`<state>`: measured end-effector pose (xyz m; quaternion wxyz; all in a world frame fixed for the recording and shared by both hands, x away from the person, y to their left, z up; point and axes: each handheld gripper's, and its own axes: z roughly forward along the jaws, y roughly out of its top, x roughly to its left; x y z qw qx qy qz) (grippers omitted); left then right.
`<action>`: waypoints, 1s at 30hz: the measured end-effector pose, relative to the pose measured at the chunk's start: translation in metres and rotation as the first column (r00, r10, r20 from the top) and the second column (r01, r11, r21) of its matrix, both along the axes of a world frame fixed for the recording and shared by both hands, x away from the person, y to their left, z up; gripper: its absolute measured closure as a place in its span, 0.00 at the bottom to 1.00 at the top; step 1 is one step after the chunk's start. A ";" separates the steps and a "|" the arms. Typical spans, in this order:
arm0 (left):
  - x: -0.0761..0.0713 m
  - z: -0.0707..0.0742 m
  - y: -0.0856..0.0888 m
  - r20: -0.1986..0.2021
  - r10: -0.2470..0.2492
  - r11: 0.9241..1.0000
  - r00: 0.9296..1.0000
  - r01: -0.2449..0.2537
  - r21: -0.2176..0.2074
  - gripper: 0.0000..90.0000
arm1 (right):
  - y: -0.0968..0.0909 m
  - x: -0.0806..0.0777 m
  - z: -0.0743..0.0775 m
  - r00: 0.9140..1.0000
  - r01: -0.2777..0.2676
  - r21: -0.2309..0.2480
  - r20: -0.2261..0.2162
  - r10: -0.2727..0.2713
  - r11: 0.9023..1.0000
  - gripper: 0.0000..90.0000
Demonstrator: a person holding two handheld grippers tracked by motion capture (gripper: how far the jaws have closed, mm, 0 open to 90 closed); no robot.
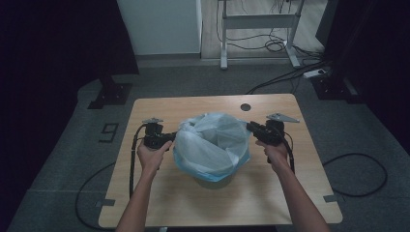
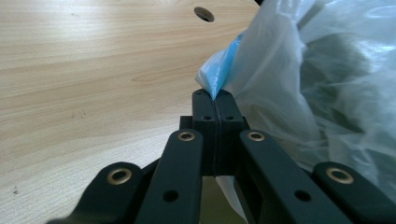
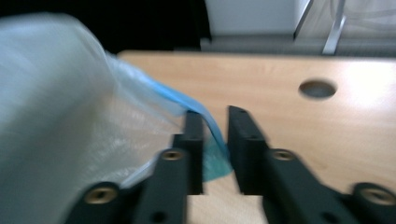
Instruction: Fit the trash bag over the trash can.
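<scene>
A pale blue bin bag (image 1: pixel 212 145) sat mid-worktop (image 1: pixel 164 198). At its nine o'clock the left hand-held gripper (image 2: pixel 215 100) pinched the rim closed; at three o'clock the right hand-held gripper (image 3: pixel 215 126) stood narrowly apart, rim film between its jaws.

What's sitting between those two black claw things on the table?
In the high view, a bin lined with a plastic bag stands between the left gripper and right gripper.

Lab-like recording space: lone wooden counter (image 1: pixel 159 193) on grey carpet (image 1: pixel 63 159), loose cables (image 1: pixel 360 193), black drapes (image 1: pixel 43 48), tape marks (image 1: pixel 110 131).
</scene>
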<state>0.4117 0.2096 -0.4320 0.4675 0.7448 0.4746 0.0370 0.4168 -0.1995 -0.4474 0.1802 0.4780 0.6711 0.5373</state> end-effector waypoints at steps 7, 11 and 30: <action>-0.006 -0.003 0.007 0.007 0.007 1.000 1.000 -0.007 -0.024 0.97 | -0.027 -0.058 0.015 0.992 -0.089 0.090 0.098 0.080 0.992 0.60; -0.010 -0.003 0.010 0.009 0.012 0.999 1.000 -0.012 -0.033 0.96 | -0.024 -0.095 0.014 0.981 -0.167 0.063 0.109 0.159 0.984 0.48; -0.021 -0.002 0.011 0.024 0.013 0.999 1.000 -0.012 -0.043 0.96 | 0.048 -0.151 0.010 0.969 -0.186 -0.102 0.148 0.200 0.977 0.23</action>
